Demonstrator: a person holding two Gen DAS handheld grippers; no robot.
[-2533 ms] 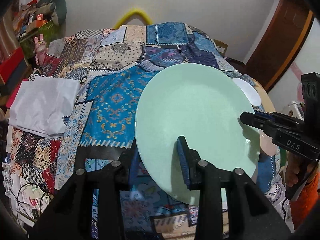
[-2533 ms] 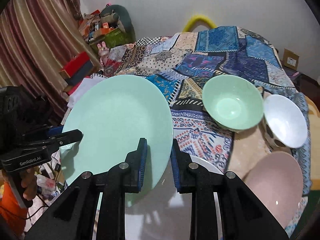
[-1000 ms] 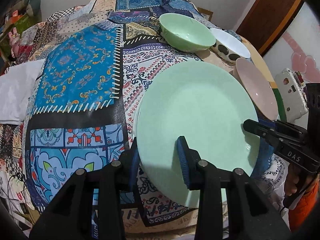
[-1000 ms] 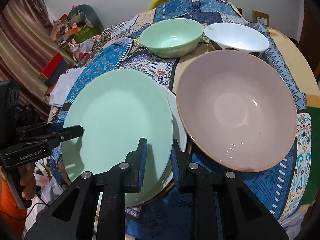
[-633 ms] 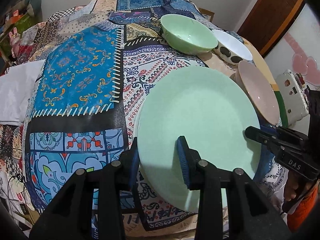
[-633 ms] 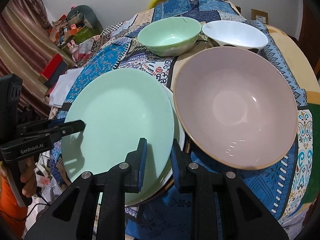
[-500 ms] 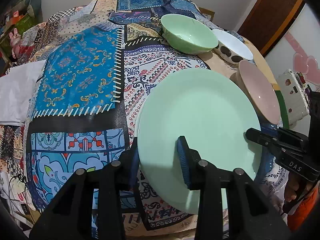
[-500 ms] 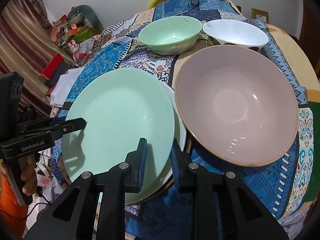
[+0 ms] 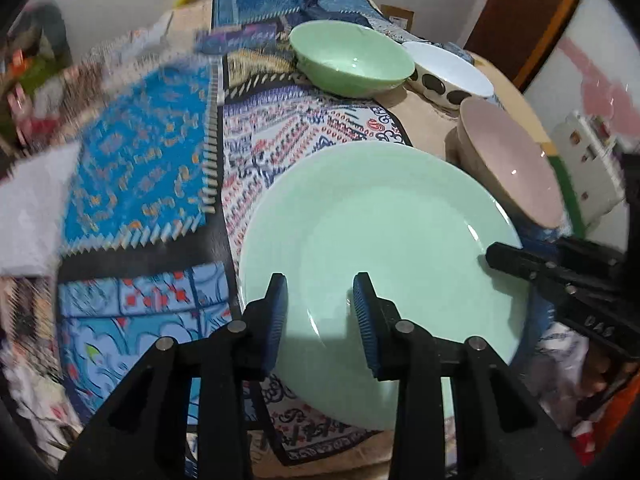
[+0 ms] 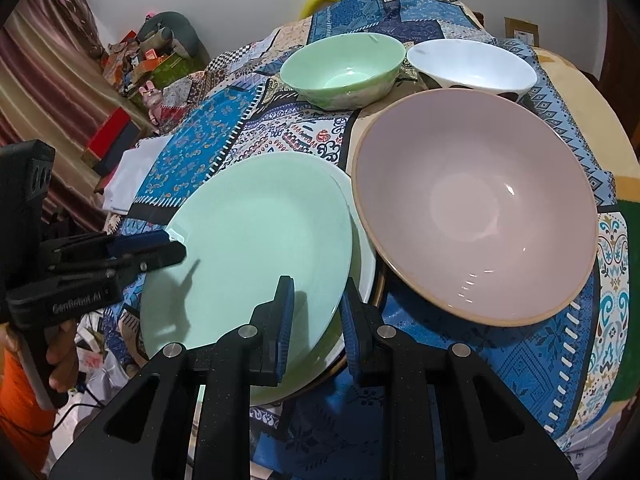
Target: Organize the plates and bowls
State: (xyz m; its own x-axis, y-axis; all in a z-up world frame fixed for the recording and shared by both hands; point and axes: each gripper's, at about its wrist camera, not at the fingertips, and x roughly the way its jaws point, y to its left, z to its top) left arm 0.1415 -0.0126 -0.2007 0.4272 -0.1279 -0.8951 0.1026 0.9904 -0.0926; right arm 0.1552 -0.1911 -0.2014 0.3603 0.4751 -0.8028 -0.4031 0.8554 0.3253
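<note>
Right wrist view: patchwork cloth [image 10: 188, 160] covers the table, curtain [image 10: 44, 92] behind.

The green plate [image 9: 376, 236], carried tilted above the patchwork cloth [image 9: 132, 168] 2.5 seconds ago, now lies low on top of a white plate [image 10: 366, 256] beside the pink bowl [image 10: 476, 216]; the green bowl [image 10: 342, 68] and the white spotted bowl [image 10: 472, 66] have come into the left view. In the left view the left gripper [image 9: 320, 312] now shows both pads above the green plate, where before 1 pad sat under its rim; the right gripper [image 10: 316, 320] clamps the rim as before.
</note>
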